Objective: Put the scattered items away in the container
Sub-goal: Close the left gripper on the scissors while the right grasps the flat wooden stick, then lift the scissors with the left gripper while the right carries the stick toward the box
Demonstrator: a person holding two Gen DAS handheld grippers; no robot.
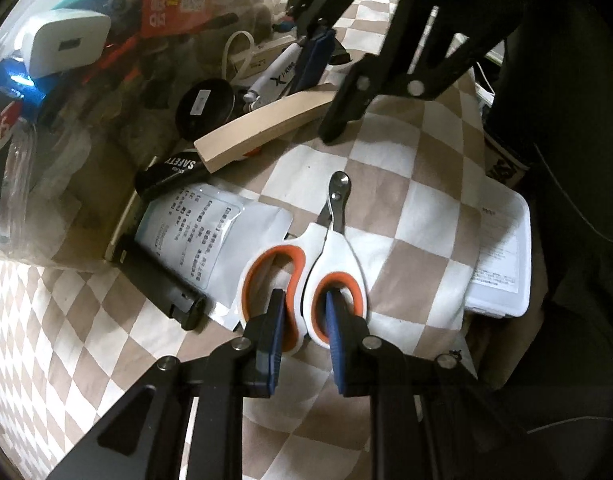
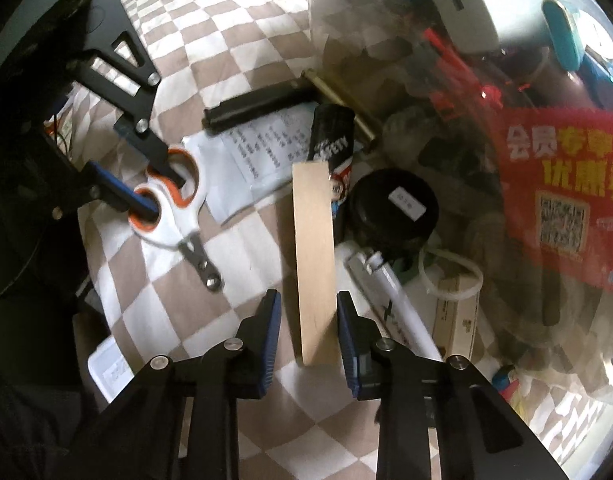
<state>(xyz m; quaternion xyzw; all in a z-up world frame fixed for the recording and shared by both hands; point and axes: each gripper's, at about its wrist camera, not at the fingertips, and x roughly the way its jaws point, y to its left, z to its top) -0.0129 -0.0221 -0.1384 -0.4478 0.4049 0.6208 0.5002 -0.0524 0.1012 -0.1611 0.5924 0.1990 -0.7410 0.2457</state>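
Scissors (image 1: 306,280) lie on open checkered cloth (image 1: 406,208) — container (image 1: 46,160) alongside.

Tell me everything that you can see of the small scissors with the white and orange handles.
The scissors are small, with white plastic-looking handles, orange-lined finger loops and short grey metal blades that look closed. They lie flat on the checkered cloth, one handle overlapping a white printed packet. The blades point away from the left gripper. Its two blue-padded fingers each stand inside one loop, squeezing the plastic between the loops. Nothing else touches them.
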